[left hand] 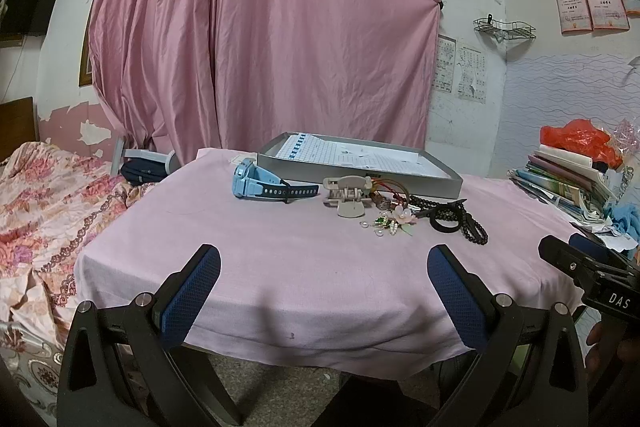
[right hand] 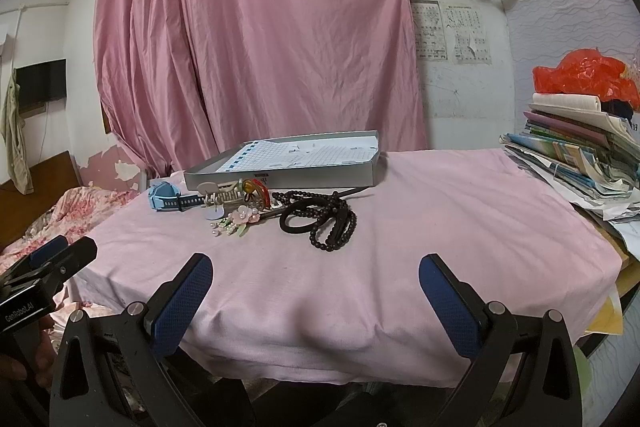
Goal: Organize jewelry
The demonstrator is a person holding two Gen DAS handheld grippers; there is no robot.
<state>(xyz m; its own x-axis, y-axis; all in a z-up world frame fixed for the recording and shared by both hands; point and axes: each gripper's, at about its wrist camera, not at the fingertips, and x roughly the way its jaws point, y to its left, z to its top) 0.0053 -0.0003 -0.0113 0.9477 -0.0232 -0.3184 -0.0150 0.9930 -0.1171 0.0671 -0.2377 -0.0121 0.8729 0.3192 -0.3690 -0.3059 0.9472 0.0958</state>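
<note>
Left wrist view shows the bench [left hand: 280, 267] under a pink cloth, its near edge just ahead of both grippers. A grey tray [left hand: 360, 179] lined with grid paper sits toward the far edge, probably where the jewelry is meant to go, since it holds almost nothing. The pieces lie in a loose row just in front of it: a blue watch [left hand: 256, 183] on the left, a beige clip [left hand: 347, 195], a black bead string [right hand: 336, 223] looped with a hair tie [right hand: 304, 219], then a small flower pin [left hand: 394, 221]. The left gripper [left hand: 324, 291] and right gripper [right hand: 316, 291] hover off the near edge, jaws spread wide and holding nothing, likely poised for a first pick.
</note>
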